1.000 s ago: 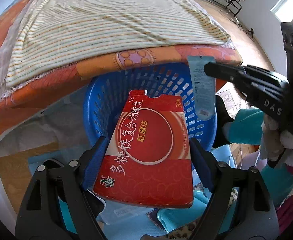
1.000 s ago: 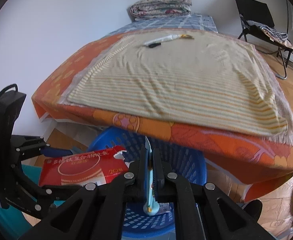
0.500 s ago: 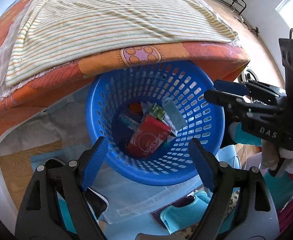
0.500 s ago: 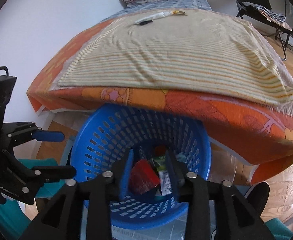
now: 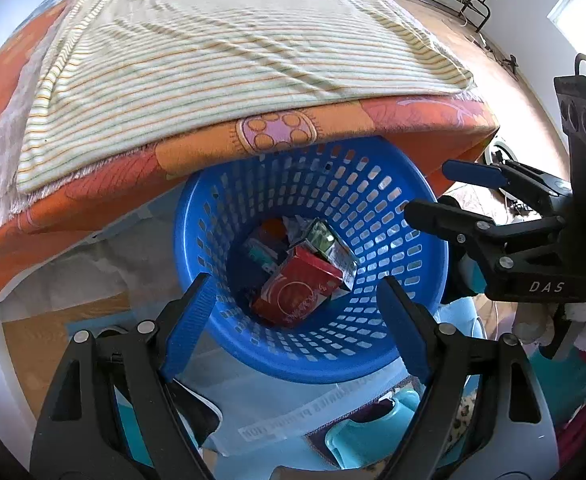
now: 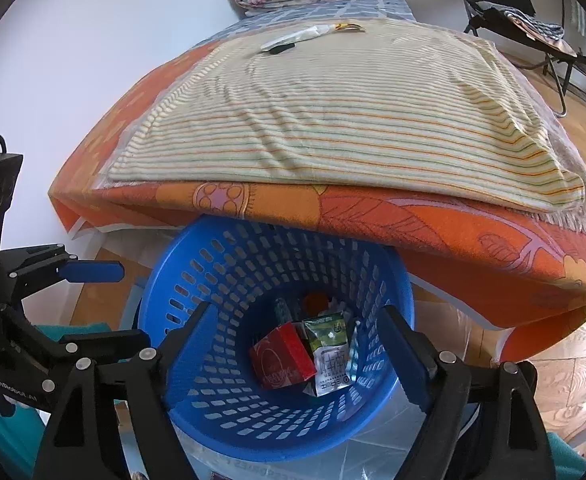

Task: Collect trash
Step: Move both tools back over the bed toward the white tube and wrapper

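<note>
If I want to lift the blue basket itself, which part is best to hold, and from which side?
Probably the near rim of the blue basket, approached from above. The far rim is tucked under the orange bedcover, and the slotted wall curves away, so the thin exposed lip suits an open right gripper best.

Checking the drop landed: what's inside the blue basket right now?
Inside the blue basket lies a red packet beside a green-and-white wrapper, with something orange and other scraps behind. Whatever lies beneath them is covered.
</note>
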Available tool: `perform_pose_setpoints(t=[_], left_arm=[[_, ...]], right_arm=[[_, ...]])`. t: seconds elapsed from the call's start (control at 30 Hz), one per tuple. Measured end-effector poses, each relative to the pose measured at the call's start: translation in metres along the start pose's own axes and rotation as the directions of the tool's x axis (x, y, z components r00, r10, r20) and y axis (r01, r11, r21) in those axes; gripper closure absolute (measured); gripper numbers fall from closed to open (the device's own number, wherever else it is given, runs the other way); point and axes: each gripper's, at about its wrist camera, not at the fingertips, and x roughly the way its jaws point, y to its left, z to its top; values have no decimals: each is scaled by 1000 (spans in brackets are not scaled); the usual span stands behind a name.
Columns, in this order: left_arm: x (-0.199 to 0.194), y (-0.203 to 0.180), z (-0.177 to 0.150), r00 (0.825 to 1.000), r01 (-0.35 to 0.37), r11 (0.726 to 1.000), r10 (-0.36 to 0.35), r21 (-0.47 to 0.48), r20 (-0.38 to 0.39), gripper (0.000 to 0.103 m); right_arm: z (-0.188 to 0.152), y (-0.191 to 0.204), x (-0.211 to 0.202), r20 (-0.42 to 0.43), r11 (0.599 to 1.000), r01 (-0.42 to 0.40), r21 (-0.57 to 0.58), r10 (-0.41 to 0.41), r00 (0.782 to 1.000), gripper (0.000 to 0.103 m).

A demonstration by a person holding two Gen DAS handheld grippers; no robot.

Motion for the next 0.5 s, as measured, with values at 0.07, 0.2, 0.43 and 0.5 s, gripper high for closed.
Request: perform_pose_setpoints(t=[0.07, 0.2, 0.43, 0.5], left_arm=[[-1, 1, 2, 1000, -1, 1000, 1, -2, 3, 18], [-3, 4, 7, 1000, -4, 1000, 4, -3, 15, 18], [-16, 14, 25, 998, -28, 1000, 29, -14, 59, 18], [-19, 18, 32, 997, -33, 999, 35, -20, 68, 18]], right_arm=[[2, -2, 0, -2, 1000, 2, 10, -2, 1000, 16], [5, -7, -1, 0, 1000, 1, 30, -1, 1000, 16], [15, -15, -4, 14, 998, -2, 63, 1, 1000, 15], [18, -18, -5, 21, 997, -5, 74, 4, 1000, 15]])
